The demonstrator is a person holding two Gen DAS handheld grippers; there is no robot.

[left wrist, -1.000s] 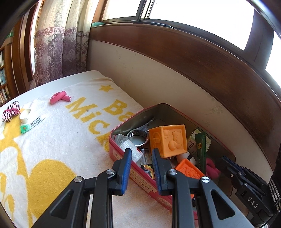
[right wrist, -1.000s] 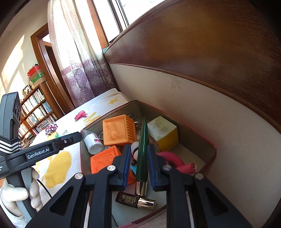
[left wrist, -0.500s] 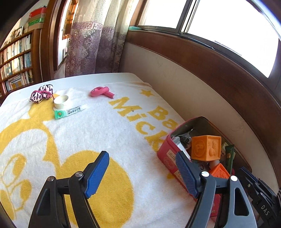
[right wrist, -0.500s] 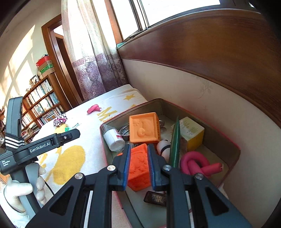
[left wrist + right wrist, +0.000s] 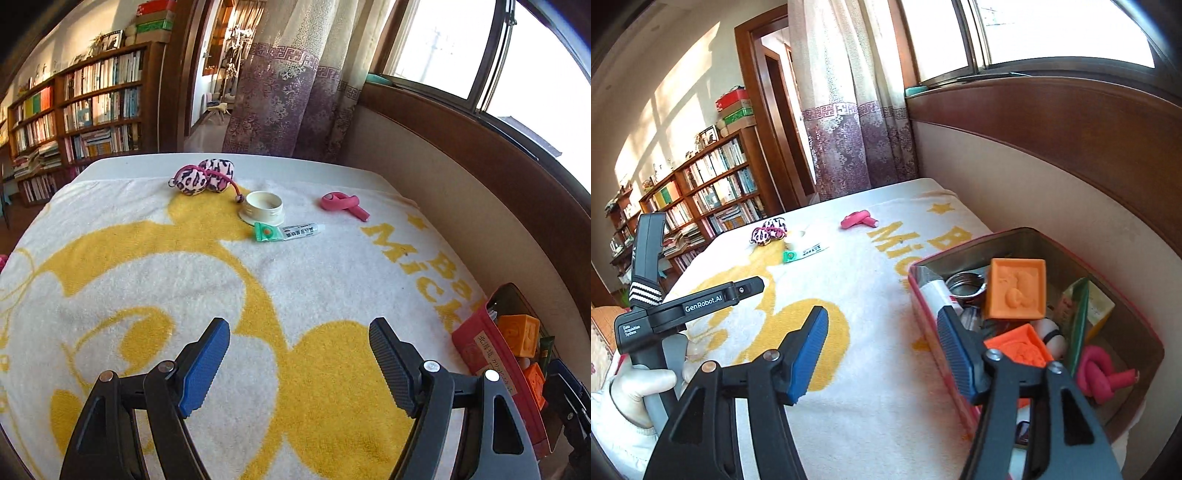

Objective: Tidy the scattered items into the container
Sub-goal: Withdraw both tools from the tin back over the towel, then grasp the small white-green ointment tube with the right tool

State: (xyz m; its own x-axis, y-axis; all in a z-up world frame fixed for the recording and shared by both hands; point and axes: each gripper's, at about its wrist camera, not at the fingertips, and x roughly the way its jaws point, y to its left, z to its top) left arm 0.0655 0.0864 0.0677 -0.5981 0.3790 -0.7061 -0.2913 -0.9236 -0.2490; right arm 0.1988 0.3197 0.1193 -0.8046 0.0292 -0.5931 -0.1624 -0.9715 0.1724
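Observation:
A red tin box sits on the towel by the wall, holding orange cubes, a green tube and a pink roller; it also shows in the left wrist view. Far across the towel lie a pink roller, a white tube with a green cap, a white jar lid and leopard pompoms. My left gripper is open and empty above the towel. My right gripper is open and empty at the box's near left rim.
The yellow and white towel covers the table. A wall with wood panelling runs along the right. Curtains and bookshelves stand beyond the far edge. The left gripper's body is at the right wrist view's left.
My right gripper let go of the green tube in the box, backed off and opened. My left gripper opened and swung left from the box to face the scattered items.

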